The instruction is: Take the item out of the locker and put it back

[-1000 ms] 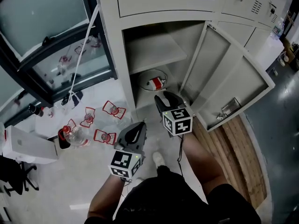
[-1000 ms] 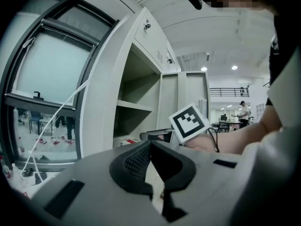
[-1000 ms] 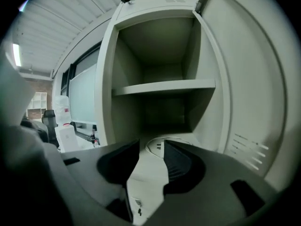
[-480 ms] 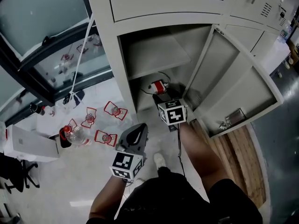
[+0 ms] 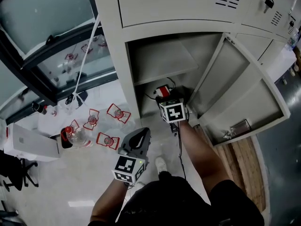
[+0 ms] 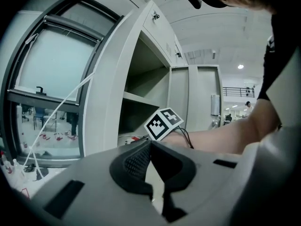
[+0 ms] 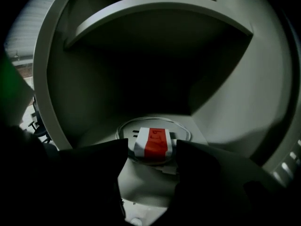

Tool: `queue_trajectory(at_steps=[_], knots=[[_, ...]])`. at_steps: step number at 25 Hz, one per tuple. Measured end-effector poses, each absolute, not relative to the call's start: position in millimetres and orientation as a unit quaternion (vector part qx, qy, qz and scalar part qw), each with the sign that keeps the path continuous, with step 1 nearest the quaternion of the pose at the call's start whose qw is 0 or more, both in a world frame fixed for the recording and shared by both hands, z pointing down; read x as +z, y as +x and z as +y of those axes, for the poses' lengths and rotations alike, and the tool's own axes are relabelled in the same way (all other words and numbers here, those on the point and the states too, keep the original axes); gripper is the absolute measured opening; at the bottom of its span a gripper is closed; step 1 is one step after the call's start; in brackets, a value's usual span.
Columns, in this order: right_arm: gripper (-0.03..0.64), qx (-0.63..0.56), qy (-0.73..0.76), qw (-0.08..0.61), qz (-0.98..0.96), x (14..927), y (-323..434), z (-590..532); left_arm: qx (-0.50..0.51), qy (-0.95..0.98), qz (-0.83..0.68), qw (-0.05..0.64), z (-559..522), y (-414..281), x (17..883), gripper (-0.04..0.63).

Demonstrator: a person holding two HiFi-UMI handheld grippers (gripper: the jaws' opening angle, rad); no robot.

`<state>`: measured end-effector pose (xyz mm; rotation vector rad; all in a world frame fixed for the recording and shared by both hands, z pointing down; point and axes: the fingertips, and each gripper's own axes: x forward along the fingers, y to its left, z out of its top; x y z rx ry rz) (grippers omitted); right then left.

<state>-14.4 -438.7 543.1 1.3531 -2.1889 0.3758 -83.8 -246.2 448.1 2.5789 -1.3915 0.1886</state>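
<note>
The item is a white charger with a red band (image 5: 162, 90) lying inside a coil of white cable on the floor of the locker's lower compartment (image 5: 141, 98). In the right gripper view the charger (image 7: 153, 144) sits just beyond the fingertips, apart from them. My right gripper (image 5: 165, 99) reaches into the locker mouth. Its jaws have just been opening and stand open (image 7: 151, 148), one on each side of the charger's near end, with nothing pressed between them. My left gripper (image 5: 142, 133) hangs outside the locker above the floor, shut and empty (image 6: 150, 145).
The locker door (image 5: 244, 93) stands swung open to the right. A shelf (image 5: 160, 60) roofs the lower compartment. Left of the locker are a dark window frame (image 5: 56, 74), a clear bottle (image 5: 75, 135), red-and-white tags and a white box (image 5: 28, 145). Wooden boards (image 5: 244, 164) lie at the right.
My right gripper has moved forward and down into the locker's lower compartment, closer to the charger. The left gripper has stayed nearly where it was.
</note>
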Motion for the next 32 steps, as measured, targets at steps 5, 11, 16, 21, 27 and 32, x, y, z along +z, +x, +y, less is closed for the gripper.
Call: queue_trajectory(at_steps=[5, 11, 16, 21, 27, 32], knots=[[0.319, 0.14, 0.508, 0.287, -0.8, 546, -15, -448, 0.06, 0.873, -0.472, 0.107, -249, -86, 450, 0.005], [0.278, 0.122, 0.519, 0.308, -0.788, 554, -15, -452, 0.058, 0.872, -0.473, 0.11, -253, -91, 450, 0.005], [0.265, 0.123, 0.513, 0.316, -0.789, 557, -13, -454, 0.055, 0.874, -0.47, 0.111, -256, -92, 454, 0.005], [0.265, 0.128, 0.503, 0.32, -0.793, 558, -16, -456, 0.051, 0.876, -0.466, 0.117, -258, -92, 454, 0.005], [0.264, 0.127, 0.504, 0.325, -0.79, 557, -16, -457, 0.049, 0.879, -0.46, 0.121, -260, -92, 453, 0.005], [0.261, 0.122, 0.508, 0.32, -0.79, 557, -16, -456, 0.05, 0.88, -0.457, 0.12, -258, -93, 451, 0.005]])
